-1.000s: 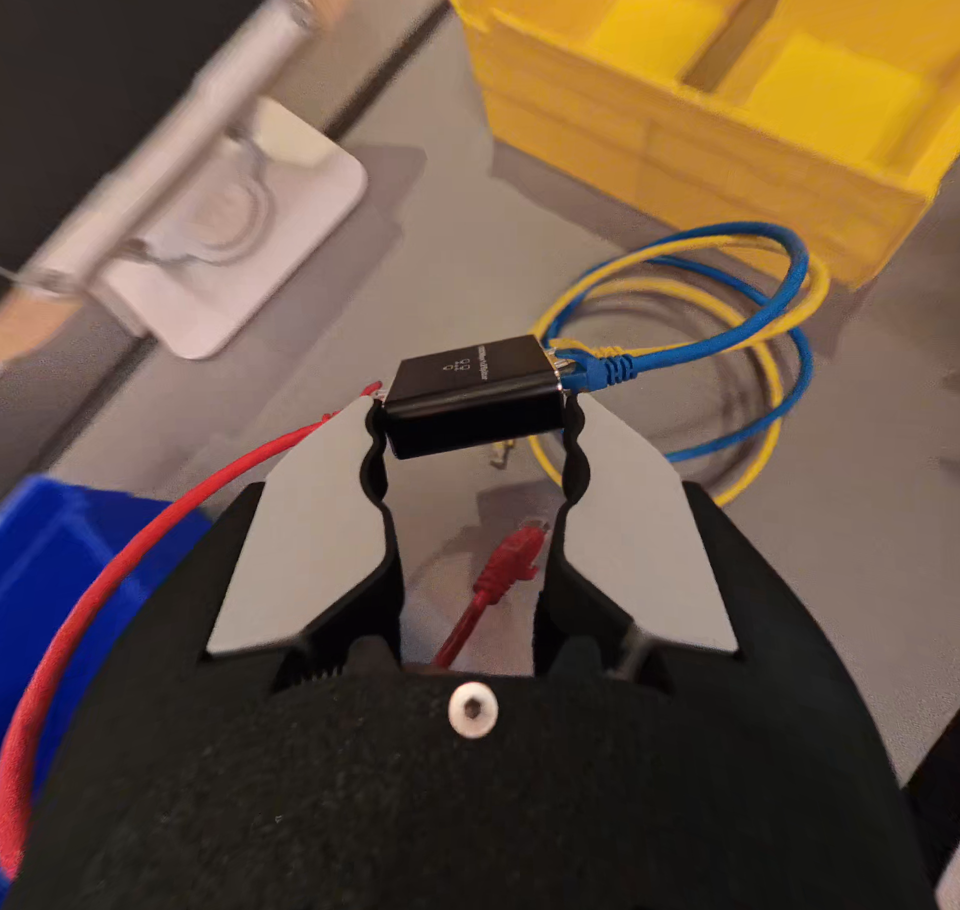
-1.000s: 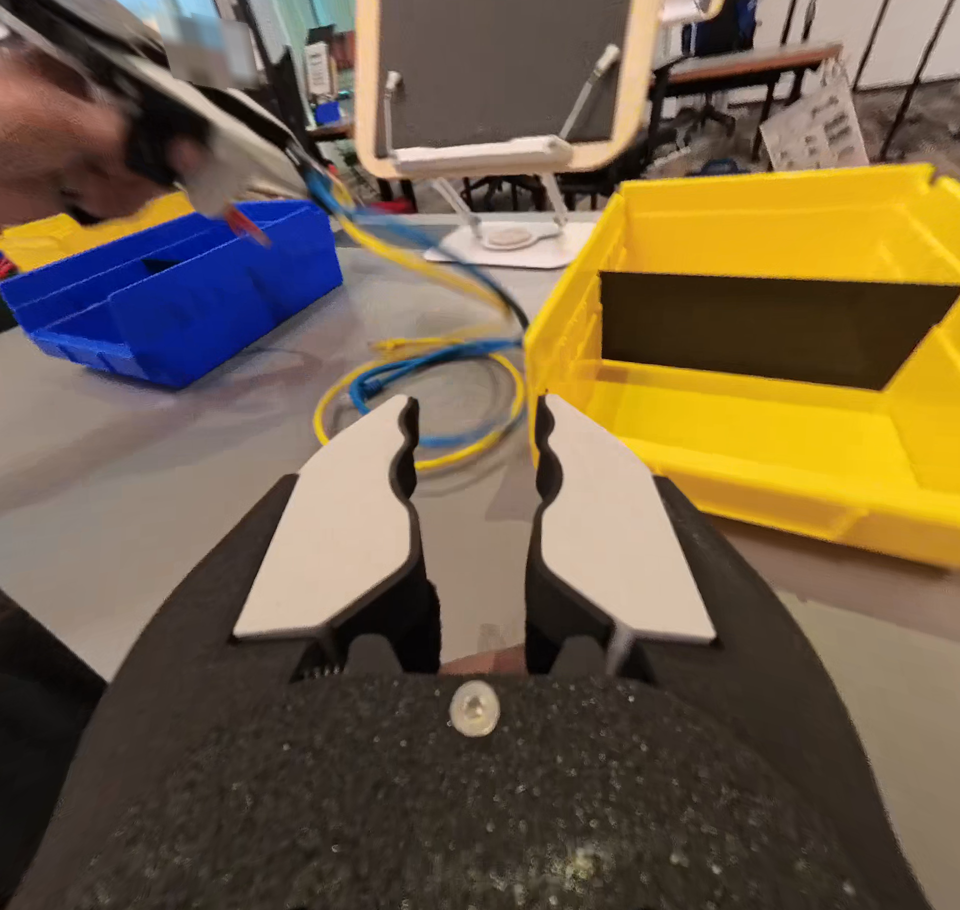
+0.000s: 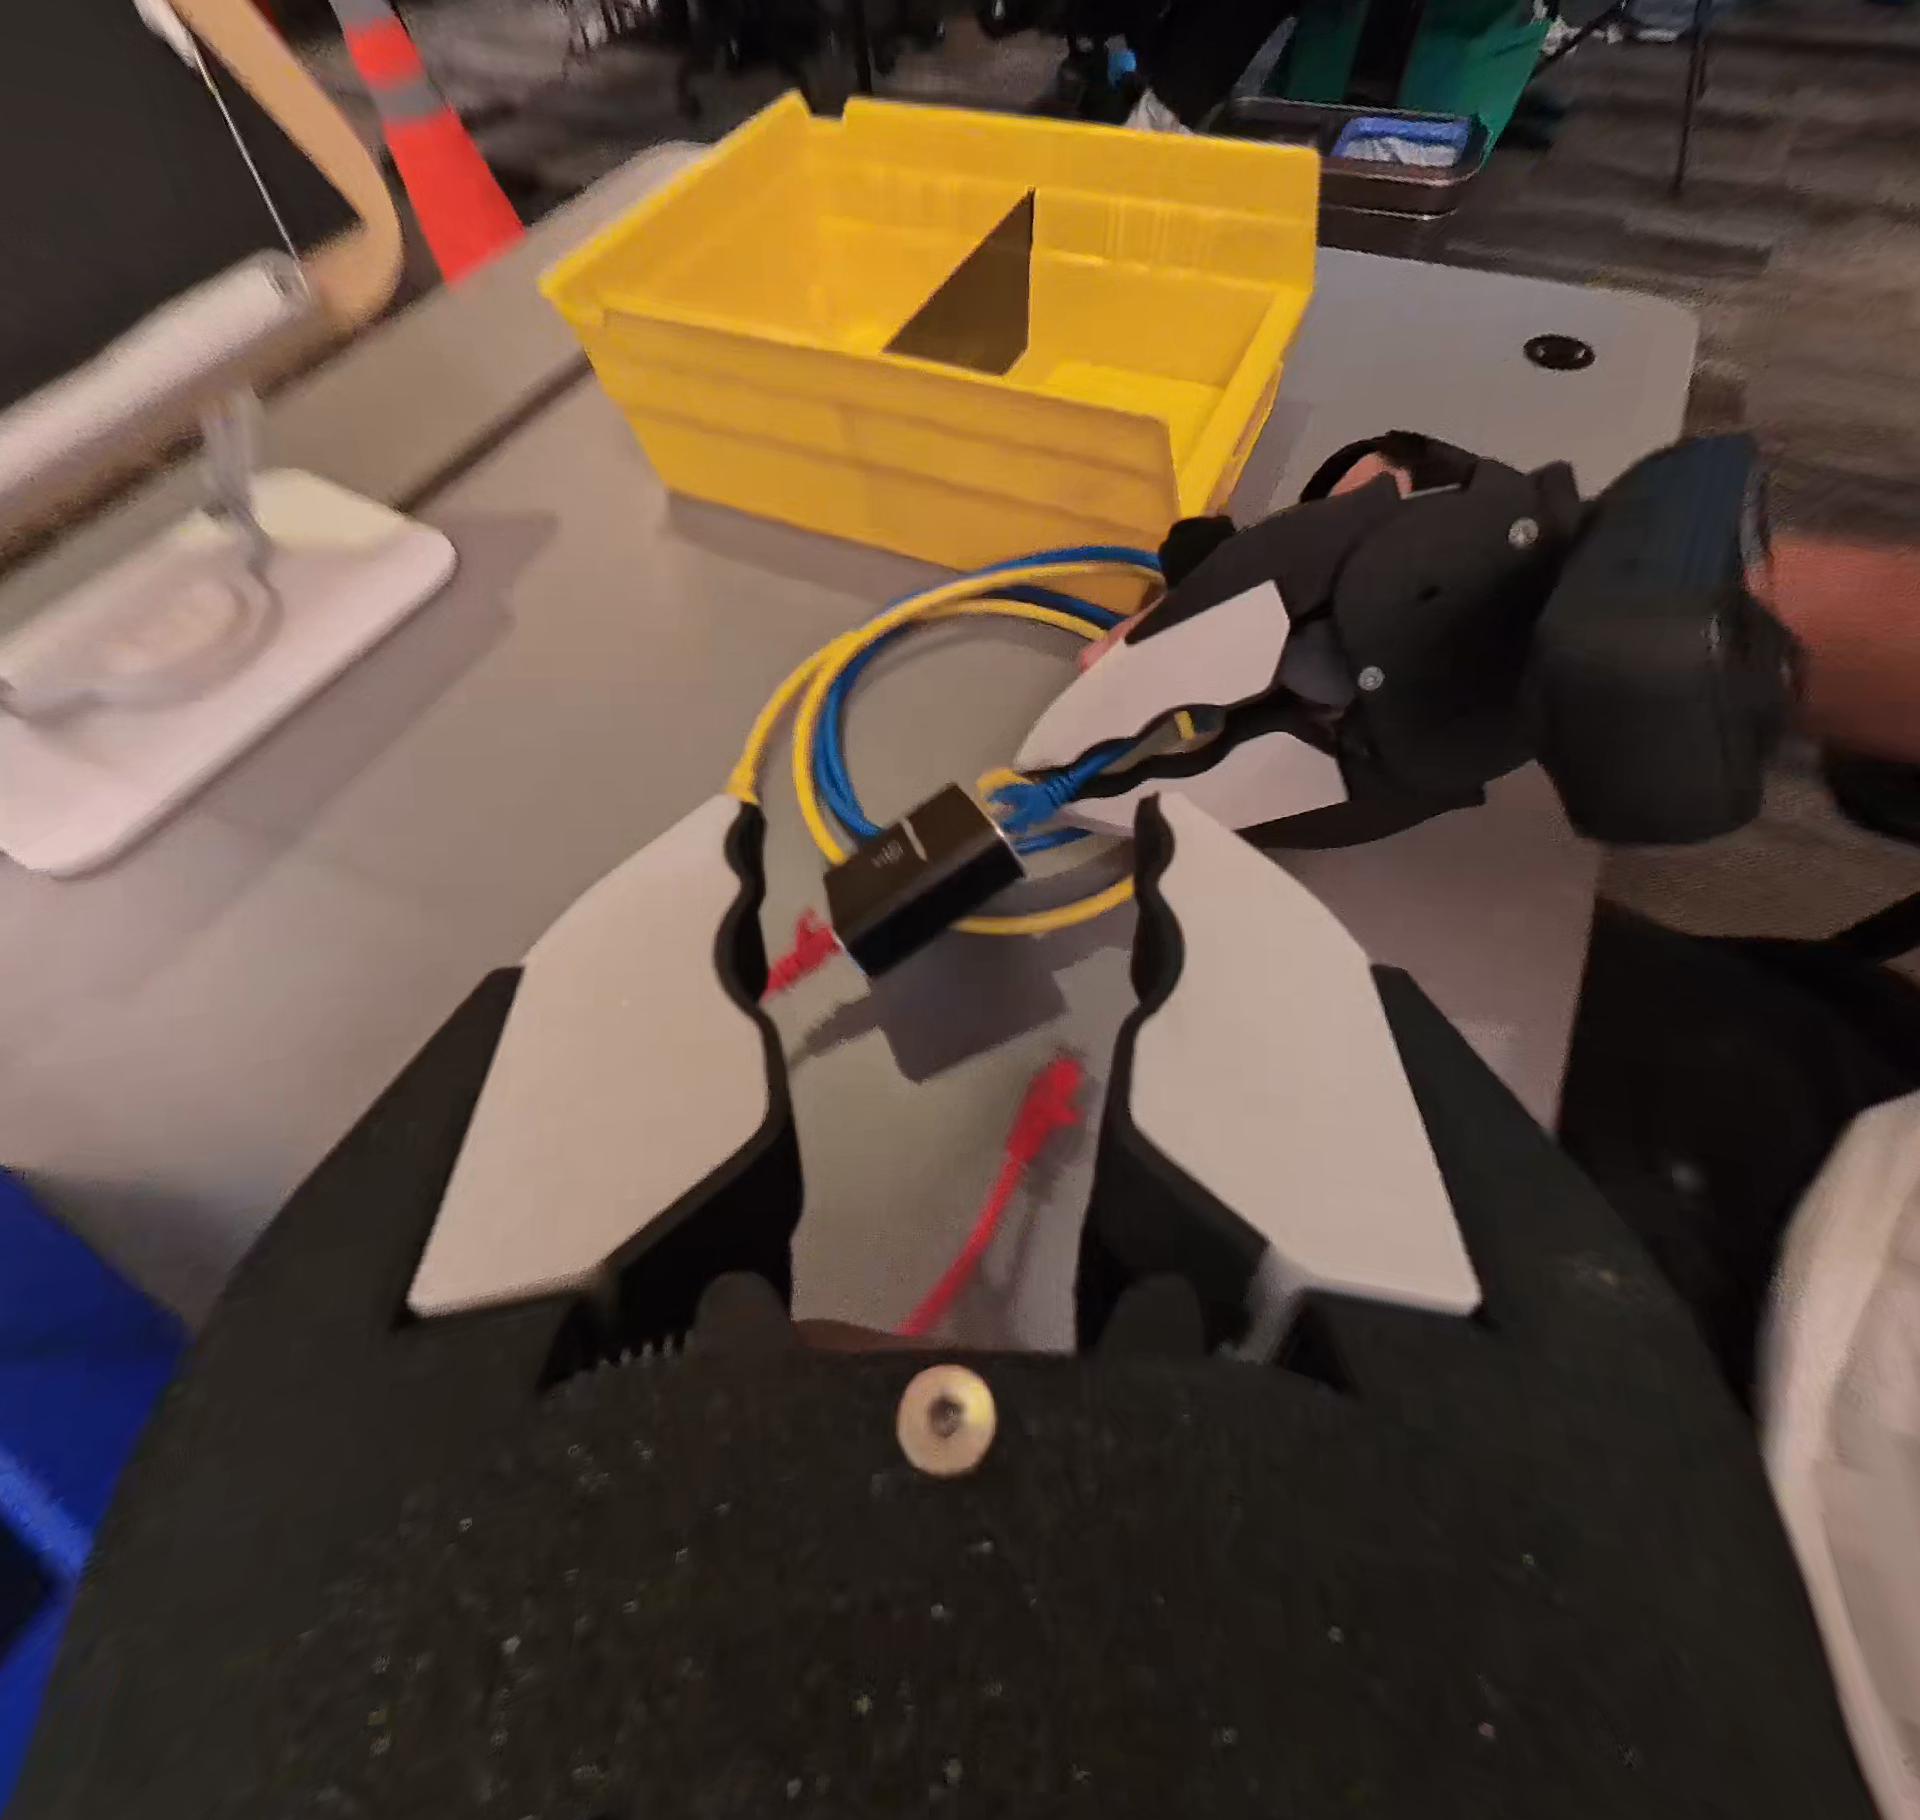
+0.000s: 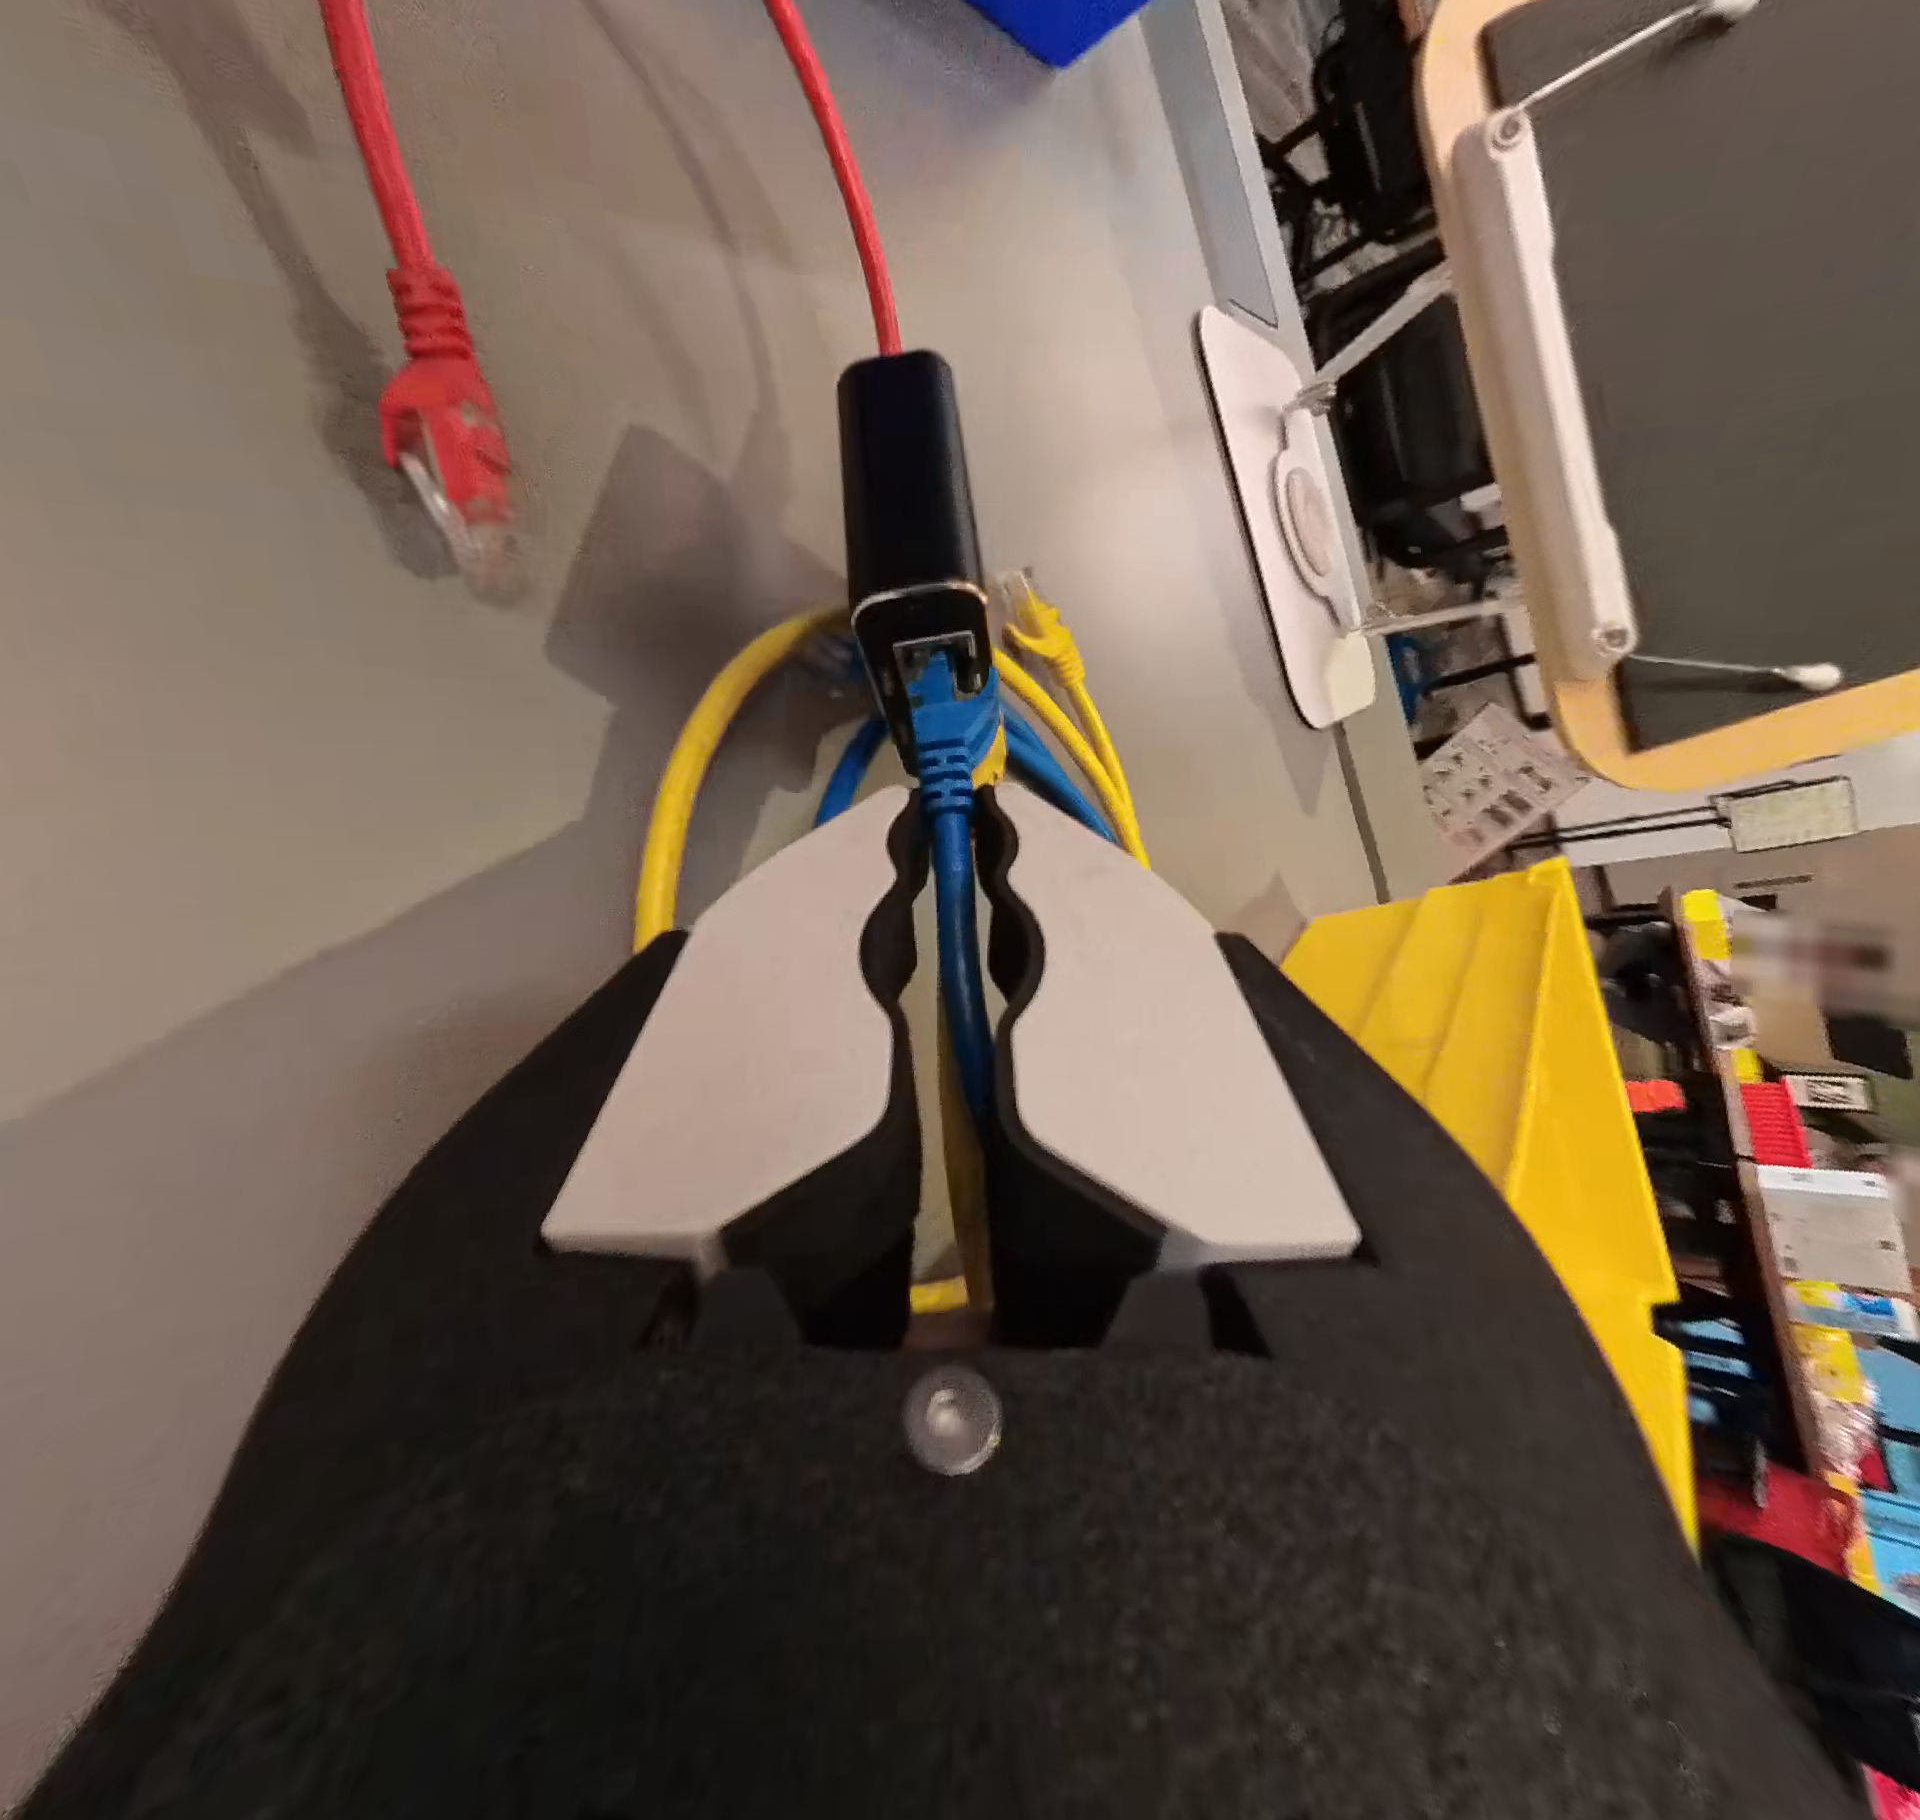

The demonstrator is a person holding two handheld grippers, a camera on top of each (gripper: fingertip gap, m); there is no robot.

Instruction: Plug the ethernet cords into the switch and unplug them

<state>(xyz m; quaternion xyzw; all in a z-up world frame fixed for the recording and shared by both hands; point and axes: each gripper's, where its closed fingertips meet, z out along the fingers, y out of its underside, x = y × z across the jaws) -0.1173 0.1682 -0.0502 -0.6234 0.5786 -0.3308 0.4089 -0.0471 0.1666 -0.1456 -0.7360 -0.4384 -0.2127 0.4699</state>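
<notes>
The black switch [image 3: 925,877] hangs just above the grey table with its shadow under it. A blue plug [image 4: 945,721] sits in its near port, and a red cord [image 4: 831,160] runs into its far end. My right gripper [image 4: 951,809] is shut on the blue cord [image 4: 961,939] just behind that plug; it also shows in the left wrist view [image 3: 1049,794]. My left gripper [image 3: 945,825] is open, its fingers on either side of the switch and not touching it. A loose red plug [image 3: 1049,1105] and a loose yellow plug [image 4: 1044,627] lie near the switch.
Coils of blue and yellow cord [image 3: 821,731] lie under the switch. A yellow bin [image 3: 935,368] stands behind them and a blue bin [image 3: 62,1355] at the near left. A white stand [image 3: 208,607] holding a dark panel is at the far left. Left tips to right tips: about 12 cm.
My left gripper has opened, let go of the switch and drawn back. My right gripper has moved in from afar and shut on the blue cord by its plug.
</notes>
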